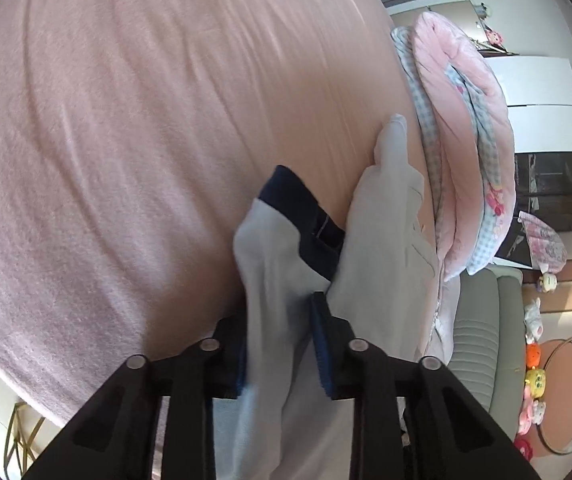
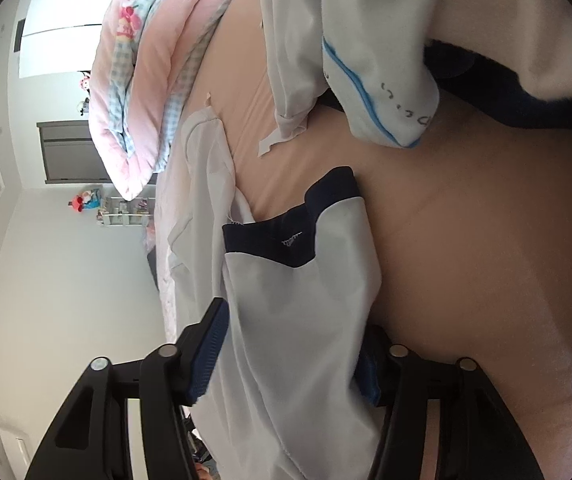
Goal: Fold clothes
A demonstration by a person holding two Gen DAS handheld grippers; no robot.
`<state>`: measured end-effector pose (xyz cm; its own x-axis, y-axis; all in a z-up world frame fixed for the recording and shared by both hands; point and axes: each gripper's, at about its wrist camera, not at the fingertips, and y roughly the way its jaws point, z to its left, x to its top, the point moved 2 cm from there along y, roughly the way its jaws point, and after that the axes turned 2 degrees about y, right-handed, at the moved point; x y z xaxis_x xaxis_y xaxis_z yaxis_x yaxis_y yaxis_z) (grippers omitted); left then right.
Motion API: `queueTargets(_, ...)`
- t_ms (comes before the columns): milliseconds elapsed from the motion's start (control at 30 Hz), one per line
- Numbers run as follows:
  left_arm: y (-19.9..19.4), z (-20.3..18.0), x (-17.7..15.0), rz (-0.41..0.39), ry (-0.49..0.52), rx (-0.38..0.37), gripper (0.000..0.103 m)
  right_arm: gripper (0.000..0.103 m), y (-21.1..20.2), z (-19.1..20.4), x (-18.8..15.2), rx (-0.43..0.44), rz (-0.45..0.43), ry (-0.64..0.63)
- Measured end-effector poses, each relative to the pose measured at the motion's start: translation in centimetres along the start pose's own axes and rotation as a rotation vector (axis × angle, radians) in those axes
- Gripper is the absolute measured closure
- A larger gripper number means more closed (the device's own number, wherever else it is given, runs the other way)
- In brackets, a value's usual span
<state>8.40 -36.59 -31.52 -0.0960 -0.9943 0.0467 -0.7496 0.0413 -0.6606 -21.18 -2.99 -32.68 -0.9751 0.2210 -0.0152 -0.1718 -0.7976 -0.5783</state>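
Garment (image 1: 270, 280) lengthwise — cuff away

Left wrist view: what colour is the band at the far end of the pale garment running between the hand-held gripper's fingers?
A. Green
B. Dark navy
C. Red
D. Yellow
B: the pale garment ends in a dark navy band, lying on the pink bedspread.
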Motion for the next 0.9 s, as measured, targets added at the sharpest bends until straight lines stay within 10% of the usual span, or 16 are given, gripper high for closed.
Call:
queueTargets(200,-0.2,-0.9,-0.2,-0.048,0.059,0.08,0.097,0.1,0.3,-0.3,0.3,-0.104,-0.019,0.002)
queueTargets(433,-0.9,-3.4,-0.5,-0.102,0.283,0.292,0.098,0.099,-0.2,4.2,-1.5,-0.384,-0.171,-0.298)
queueTargets(900,-4.2,-4.0,0.8,-0.135,0.435,0.44,0.098,0.1,-3.6,3.5,-1.6,-0.448,-0.288,-0.204)
